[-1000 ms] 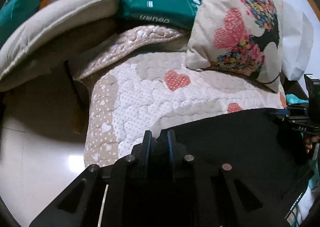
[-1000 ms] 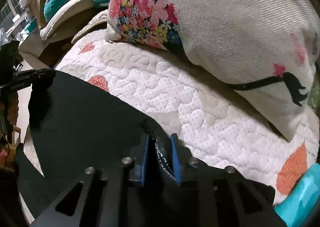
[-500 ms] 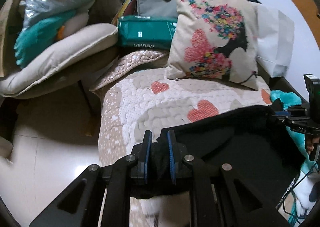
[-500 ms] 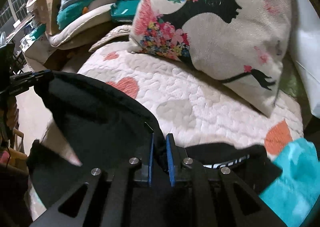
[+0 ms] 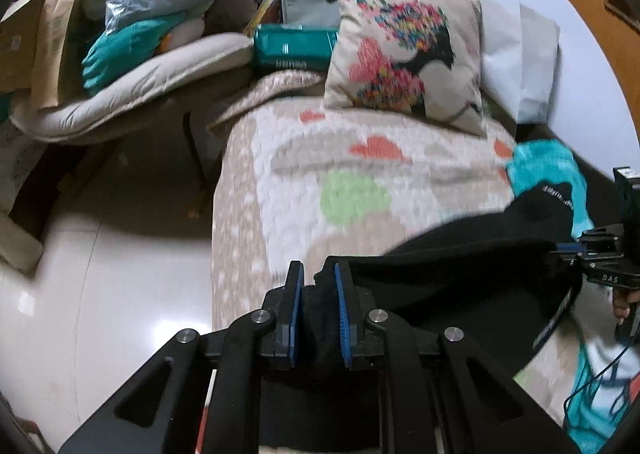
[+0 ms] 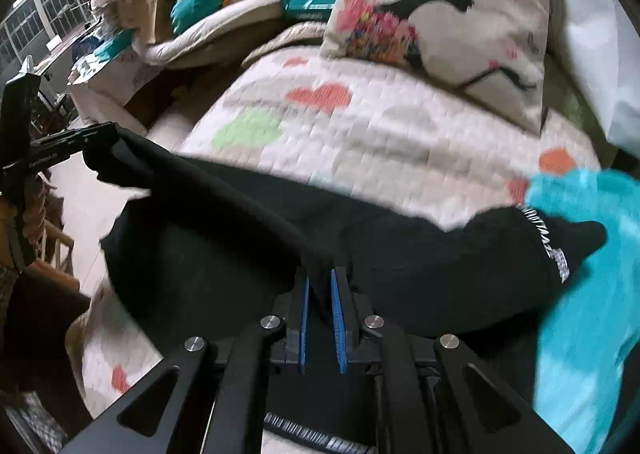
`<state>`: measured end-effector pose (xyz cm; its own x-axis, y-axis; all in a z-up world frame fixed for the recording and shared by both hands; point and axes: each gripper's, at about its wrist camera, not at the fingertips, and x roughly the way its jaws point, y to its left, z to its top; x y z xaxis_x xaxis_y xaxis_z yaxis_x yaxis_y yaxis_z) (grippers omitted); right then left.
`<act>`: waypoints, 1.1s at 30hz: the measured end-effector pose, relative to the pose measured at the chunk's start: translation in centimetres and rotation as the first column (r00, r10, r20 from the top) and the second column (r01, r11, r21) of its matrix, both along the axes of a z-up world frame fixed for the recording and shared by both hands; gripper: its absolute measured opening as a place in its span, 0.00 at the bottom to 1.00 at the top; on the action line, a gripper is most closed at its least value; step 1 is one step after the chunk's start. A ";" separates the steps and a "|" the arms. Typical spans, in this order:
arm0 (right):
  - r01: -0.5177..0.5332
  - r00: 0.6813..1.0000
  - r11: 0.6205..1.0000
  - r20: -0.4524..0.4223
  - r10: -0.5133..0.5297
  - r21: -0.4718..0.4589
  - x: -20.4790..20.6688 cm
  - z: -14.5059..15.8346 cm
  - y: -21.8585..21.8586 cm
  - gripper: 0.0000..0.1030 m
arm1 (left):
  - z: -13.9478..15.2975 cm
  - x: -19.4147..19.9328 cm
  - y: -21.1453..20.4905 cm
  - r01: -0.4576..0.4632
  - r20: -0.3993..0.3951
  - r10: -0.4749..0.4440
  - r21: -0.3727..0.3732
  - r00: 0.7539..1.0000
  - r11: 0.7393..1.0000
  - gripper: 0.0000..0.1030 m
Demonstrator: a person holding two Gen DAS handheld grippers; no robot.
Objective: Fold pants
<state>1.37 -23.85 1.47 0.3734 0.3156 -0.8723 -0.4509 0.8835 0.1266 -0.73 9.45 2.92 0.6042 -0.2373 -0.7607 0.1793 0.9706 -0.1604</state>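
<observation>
My left claw (image 5: 317, 286) pinching black pants (image 5: 460, 278) at lower centre of frame; my right claw (image 6: 320, 286) also clamping pants (image 6: 248, 238). Pants stretching between both across lower part of quilted bed cover (image 5: 320, 157); floral pillow (image 5: 404, 57) upper right.

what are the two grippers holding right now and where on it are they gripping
Both hold the black pants. The left gripper and the right gripper each pinch a bunched edge of the fabric; which part of the garment cannot be told.

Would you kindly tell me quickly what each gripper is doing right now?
Left gripper: closed on the black pants.
Right gripper: closed on the same black pants.
</observation>
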 end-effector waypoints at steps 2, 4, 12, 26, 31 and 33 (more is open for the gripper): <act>0.004 1.000 1.000 -0.021 -0.004 -0.002 -1.4 -0.8 -0.1 0.11 | -1.4 -1.4 -0.4 0.007 -0.036 -0.006 0.017 0.999 1.000 0.15; 0.003 0.999 1.000 -0.049 -0.003 -0.009 -2.8 -1.9 -0.1 0.11 | -2.6 -2.4 -0.7 0.015 -0.070 -0.013 0.040 0.997 0.999 0.15; -0.022 0.992 0.996 -0.129 0.011 -0.086 -6.2 -5.2 0.1 0.16 | -6.6 -6.2 -1.6 0.046 -0.204 -0.019 0.129 0.979 0.991 0.28; -0.059 0.993 0.992 -0.110 0.046 -0.116 -9.2 -2.1 0.5 0.54 | -3.7 -7.9 5.9 -0.245 -0.249 0.262 0.096 0.933 0.965 0.51; -0.049 0.999 0.994 -0.003 0.049 -0.096 -6.8 1.1 2.1 0.54 | -3.3 -3.5 4.4 -0.273 -0.265 0.283 0.075 0.922 0.959 0.51; -0.036 0.999 0.995 0.028 0.039 -0.095 -4.9 1.5 3.2 0.54 | -3.8 -2.0 3.5 -0.270 -0.251 0.278 0.064 0.927 0.961 0.51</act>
<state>-3.58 -20.68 2.96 0.3887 0.2465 -0.8878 -0.4864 0.8733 0.0295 -2.70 12.94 -0.84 0.4274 -0.0665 -0.9016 -0.1375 0.9809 -0.1375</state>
